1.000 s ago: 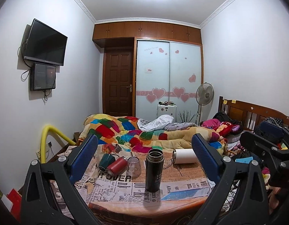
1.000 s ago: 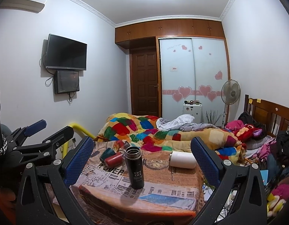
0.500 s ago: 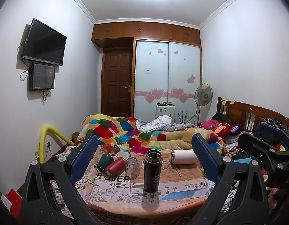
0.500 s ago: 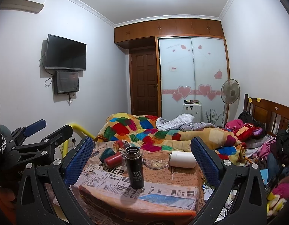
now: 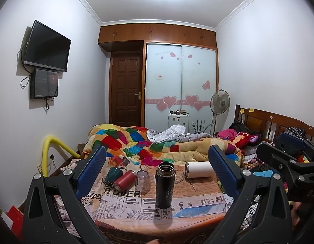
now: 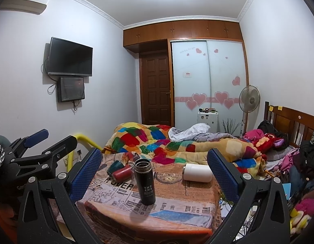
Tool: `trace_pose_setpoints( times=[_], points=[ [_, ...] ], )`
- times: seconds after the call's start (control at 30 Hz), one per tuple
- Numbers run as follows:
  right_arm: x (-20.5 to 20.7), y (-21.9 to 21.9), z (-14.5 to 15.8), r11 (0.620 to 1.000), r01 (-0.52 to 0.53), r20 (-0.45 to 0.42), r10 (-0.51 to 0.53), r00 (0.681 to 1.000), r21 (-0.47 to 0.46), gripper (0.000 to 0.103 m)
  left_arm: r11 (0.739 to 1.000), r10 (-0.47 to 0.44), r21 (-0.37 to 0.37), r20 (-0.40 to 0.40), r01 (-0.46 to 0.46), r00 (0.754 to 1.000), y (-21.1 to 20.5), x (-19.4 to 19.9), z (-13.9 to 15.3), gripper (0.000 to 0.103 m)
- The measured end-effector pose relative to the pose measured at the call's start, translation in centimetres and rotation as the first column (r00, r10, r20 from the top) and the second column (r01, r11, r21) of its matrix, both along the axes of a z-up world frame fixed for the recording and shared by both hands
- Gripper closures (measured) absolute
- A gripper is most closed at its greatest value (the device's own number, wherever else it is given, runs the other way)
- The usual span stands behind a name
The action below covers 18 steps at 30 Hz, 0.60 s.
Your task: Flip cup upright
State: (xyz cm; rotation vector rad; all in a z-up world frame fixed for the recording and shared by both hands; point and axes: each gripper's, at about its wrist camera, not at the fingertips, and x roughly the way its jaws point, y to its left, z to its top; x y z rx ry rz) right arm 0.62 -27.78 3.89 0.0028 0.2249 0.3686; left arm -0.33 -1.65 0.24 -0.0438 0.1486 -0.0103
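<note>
Beyond the table, at twelve o'clock, a bed (image 5: 167,146) under a patchwork quilt fills the room, with a heart-stickered wardrobe (image 5: 180,85) behind it. Nearer, the small table (image 5: 197,209) wears a newsprint-pattern cloth; the big letters "OVER" read clearly on it in both views, with what looks like an "R" before them.

At the table's centre a black flask (image 5: 165,185) stands upright with its mouth open, a pale logo on its side too blurred to read. At one o'clock from it a white cup (image 5: 198,169) lies on its side. At ten o'clock lie a red cup (image 5: 124,181) and a green cup (image 5: 113,173), touching, both tipped over. Just beside them a clear glass (image 5: 143,181) stands mouth down.

Both tools hover short of the table, level and pointing at it. The left gripper (image 5: 157,168) is spread wide and holds nothing; the right gripper (image 6: 155,168) likewise gapes empty.
</note>
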Motion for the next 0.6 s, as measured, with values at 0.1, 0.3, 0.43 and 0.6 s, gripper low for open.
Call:
trace_pose_setpoints(
  times=[0.1,0.3,0.43,0.6],
  points=[
    [0.0,0.0,0.0,1.000,0.007,0.001,-0.007,1.000,0.002,0.000,1.000,-0.001,-0.004,0.002,0.001,1.000,0.0,0.0,0.0,0.002],
    [0.2,0.2,0.0,1.000,0.013,-0.007,-0.013,1.000,0.003,0.000,1.000,-0.002,-0.003,0.001,0.002,1.000,0.0,0.0,0.0,0.002],
    [0.3,0.3,0.0,1.000,0.014,-0.008,-0.014,1.000,0.002,0.000,1.000,-0.002,-0.006,-0.003,0.002,1.000,0.3,0.0,-0.1,0.002],
    [0.5,0.9,-0.2,1.000,0.004,-0.017,-0.005,1.000,-0.012,0.000,1.000,0.016,-0.024,-0.014,-0.016,1.000,1.4,0.1,-0.6,0.002]
  ],
)
